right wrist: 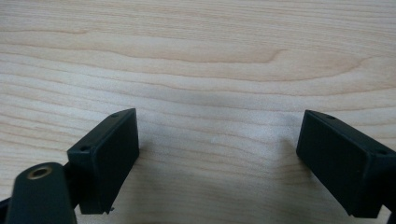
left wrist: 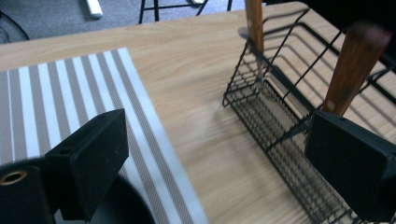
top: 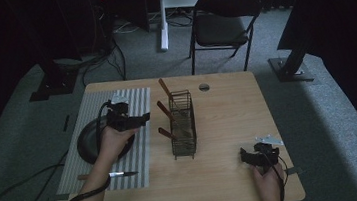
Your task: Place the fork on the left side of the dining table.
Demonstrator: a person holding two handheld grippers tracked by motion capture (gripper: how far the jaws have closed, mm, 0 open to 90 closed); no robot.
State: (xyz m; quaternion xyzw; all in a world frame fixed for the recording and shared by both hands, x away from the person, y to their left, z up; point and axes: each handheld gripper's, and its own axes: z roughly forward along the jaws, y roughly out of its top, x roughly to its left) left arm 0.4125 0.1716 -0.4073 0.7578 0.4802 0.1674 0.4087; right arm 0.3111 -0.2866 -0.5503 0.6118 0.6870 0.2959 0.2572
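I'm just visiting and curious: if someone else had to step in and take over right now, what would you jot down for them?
Left gripper: open, holding nothing, raised over the striped mat and pointing at the wire rack.
Right gripper: open, holding nothing, low over bare table near the front right corner.
Things: three wooden-handled utensils stand in the rack at mid-table. A dark plate lies on the mat. One more utensil lies flat across the mat's near end.
Done, judging from this: three utensils in the rack.
Left, probably: the utensil on the mat, if it too belongs in the rack.
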